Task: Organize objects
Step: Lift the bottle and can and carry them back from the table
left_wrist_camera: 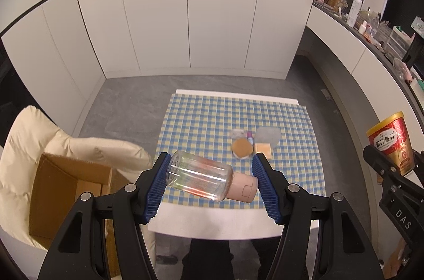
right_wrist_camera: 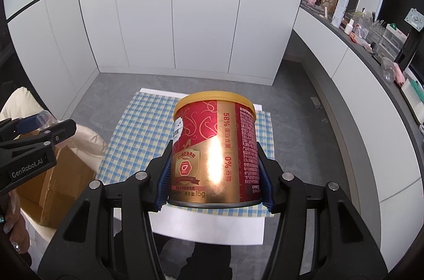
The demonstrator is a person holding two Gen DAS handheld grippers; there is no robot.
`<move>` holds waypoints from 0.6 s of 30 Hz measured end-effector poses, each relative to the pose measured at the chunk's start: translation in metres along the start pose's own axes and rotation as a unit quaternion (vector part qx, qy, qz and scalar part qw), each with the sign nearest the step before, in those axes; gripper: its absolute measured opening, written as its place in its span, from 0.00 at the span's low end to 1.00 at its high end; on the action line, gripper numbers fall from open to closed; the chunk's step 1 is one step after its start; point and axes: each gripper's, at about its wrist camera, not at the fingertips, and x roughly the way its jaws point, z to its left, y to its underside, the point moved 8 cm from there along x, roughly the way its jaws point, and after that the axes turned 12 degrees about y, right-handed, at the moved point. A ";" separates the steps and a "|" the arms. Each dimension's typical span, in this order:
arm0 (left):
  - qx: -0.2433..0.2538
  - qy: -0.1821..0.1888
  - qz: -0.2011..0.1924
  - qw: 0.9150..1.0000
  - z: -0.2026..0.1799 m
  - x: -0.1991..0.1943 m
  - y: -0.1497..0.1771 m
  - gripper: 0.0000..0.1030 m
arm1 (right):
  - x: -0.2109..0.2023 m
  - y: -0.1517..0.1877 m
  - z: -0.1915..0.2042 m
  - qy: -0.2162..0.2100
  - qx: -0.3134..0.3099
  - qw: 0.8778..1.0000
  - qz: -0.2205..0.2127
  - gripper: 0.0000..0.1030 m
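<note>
L gripper (left_wrist_camera: 210,183) holds a clear bottle (left_wrist_camera: 198,179) crosswise betw its blue pads (left_wrist_camera: 156,189): base against the L pad, pink cap (left_wrist_camera: 245,188) against the R pad, bottle tilted w/ cap end lower, held up off the table. R gripper (right_wrist_camera: 214,179) is clamped on a red-gold can (right_wrist_camera: 214,150) w/ yellow lid, upright, pads pressing both sides near its bottom; can also off the table. In the L wrist view the can (left_wrist_camera: 392,142) shows at far R, well apart from the bottle; in the R wrist view the L gripper (right_wrist_camera: 42,126) sits at far L over a cardboard box (right_wrist_camera: 53,174). Box is open, resting on a cream padded chair (left_wrist_camera: 23,147) just L of the table. Table (left_wrist_camera: 212,227) is white w/ a blue-yellow check cloth (left_wrist_camera: 206,121); on the cloth, beyond the bottle, a small cluster: round tan lid/puff (left_wrist_camera: 241,147), yellow square pad (left_wrist_camera: 263,149), frosted container (left_wrist_camera: 267,135), a couple tiny items too small to tell. Room: white cabinet wall (left_wrist_camera: 185,14) behind, grey floor (left_wrist_camera: 127,107), long counter (left_wrist_camera: 371,41) at R crowded w/ bottles, boxes, clutter. A hand (right_wrist_camera: 16,227) shows at lower L in the R wrist view; dark trouser legs below the table edge.
</note>
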 end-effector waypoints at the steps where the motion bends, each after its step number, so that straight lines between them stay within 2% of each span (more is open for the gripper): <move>1: -0.001 0.001 0.002 1.000 0.001 -0.002 0.006 0.62 | -0.002 0.005 0.001 -0.003 0.001 1.000 0.002 0.54; 12: -0.012 -0.002 0.005 1.000 0.017 -0.027 0.059 0.62 | -0.028 0.066 0.015 -0.027 0.010 0.999 0.014 0.54; 18: -0.014 0.005 0.007 1.000 0.013 -0.042 0.092 0.62 | -0.043 0.098 0.017 -0.028 0.025 0.999 0.018 0.54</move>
